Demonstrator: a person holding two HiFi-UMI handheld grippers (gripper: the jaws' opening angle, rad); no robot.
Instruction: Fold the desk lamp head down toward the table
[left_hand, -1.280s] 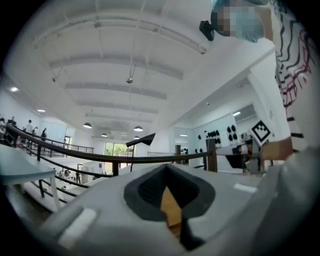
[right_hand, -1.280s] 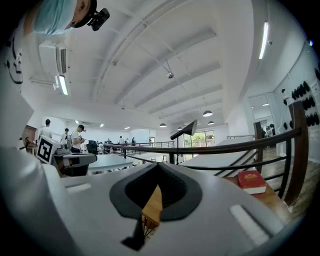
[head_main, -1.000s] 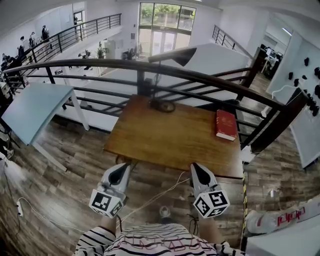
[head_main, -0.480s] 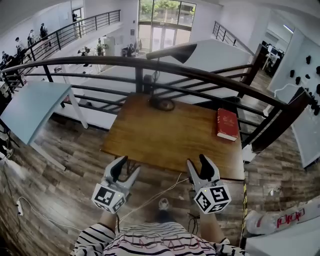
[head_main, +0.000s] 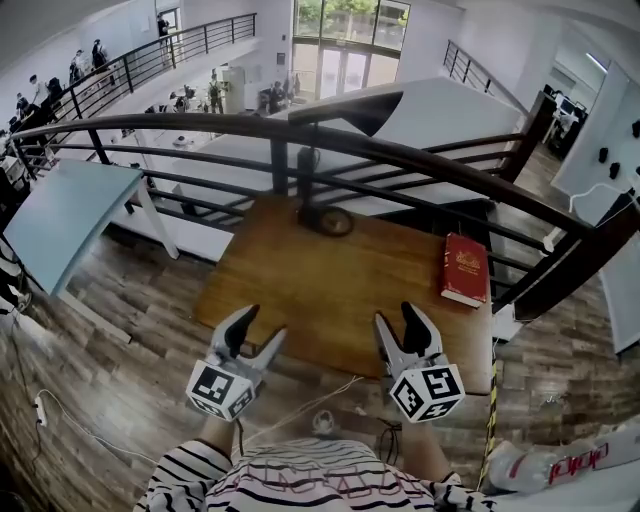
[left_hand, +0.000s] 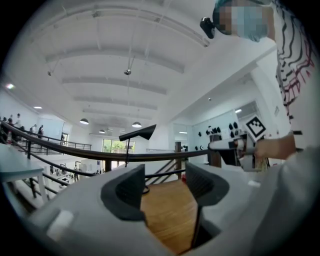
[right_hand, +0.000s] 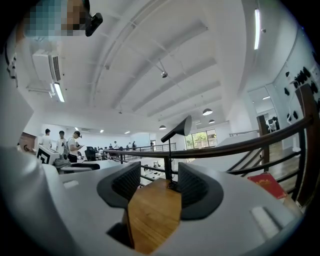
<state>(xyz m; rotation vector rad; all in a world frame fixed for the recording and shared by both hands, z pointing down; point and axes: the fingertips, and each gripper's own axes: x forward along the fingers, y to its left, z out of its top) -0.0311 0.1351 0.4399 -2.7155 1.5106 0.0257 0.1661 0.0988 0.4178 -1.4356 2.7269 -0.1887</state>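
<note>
One lamp stem, seemingly amid railing

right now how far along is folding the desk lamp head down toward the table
Done: nothing; the black desk lamp's cone-shaped head stands raised above the brown wooden table. In hand: the left tool and right tool hover at the table's near edge; their jaws have just been opening, with nothing between them. Left: reach the lamp at the far edge, grip its head, fold it down.

Plank floor, dark railing, bright far windows
</note>
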